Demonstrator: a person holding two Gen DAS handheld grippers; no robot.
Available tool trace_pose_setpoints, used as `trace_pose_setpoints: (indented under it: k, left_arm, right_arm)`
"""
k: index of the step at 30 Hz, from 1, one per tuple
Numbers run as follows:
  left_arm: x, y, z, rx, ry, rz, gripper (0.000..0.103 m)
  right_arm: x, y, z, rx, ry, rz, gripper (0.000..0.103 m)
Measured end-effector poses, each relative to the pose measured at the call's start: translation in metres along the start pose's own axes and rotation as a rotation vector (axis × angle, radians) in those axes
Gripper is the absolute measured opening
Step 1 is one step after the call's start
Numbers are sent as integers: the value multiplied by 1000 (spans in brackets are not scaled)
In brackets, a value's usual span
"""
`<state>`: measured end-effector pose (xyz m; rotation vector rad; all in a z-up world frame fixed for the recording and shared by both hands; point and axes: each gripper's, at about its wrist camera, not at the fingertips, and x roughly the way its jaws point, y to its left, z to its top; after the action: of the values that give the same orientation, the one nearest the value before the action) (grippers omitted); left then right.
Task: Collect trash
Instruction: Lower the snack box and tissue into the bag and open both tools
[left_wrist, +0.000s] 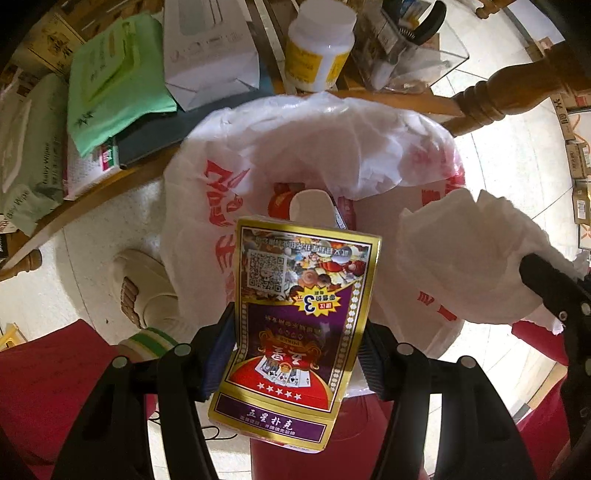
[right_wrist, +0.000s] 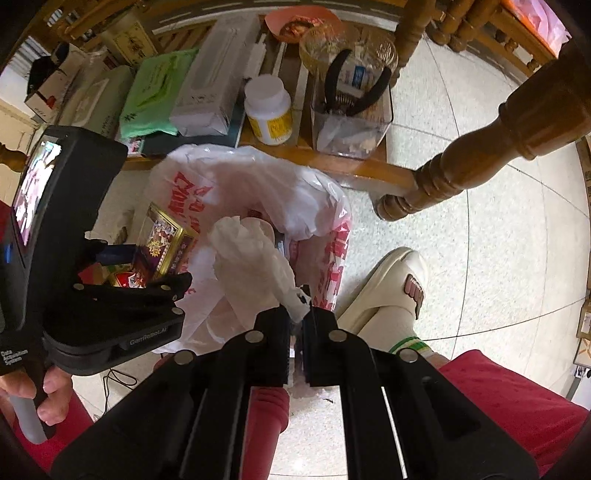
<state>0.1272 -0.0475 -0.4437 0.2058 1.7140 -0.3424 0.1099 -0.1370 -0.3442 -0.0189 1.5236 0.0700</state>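
Below our grippers we see a pale speckled tile floor (right_wrist: 480, 229) with thin dark joints, brightly lit. Ahead stands a low wooden table (right_wrist: 362, 168) with turned legs (right_wrist: 476, 155), its top crowded. Beyond it to the right, more turned wooden furniture (right_wrist: 491, 22) lines the floor's edge.

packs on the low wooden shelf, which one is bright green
The flat green pack, lying between the pale grey-green baby wipes pack and the white box. The other two are dull or white; only this one is bright mint green.
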Motion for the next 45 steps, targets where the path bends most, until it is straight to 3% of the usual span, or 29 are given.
trace_pose_setpoints:
  k: [10,36,39,40,41,45]
  left_arm:
    - [20,1,11,-15,55,-17,59]
    - [25,7,16,-40,67,-25,60]
    - [24,5,17,-38,76,-23,66]
    - [22,3,18,-39,75,-25,69]
    - [21,3,18,-39,73,-18,70]
    - [21,5,19,-47,77,-16,71]
  right_arm:
    - [20,-1,5,20,45,9,6]
    - [39,4,12,12,92,13,6]
    - [40,7,13,4,95,20,20]
    - [40,9,13,-1,93,13,35]
    - [39,9,13,-5,87,-1,39]
    - [39,9,13,2,86,13,39]
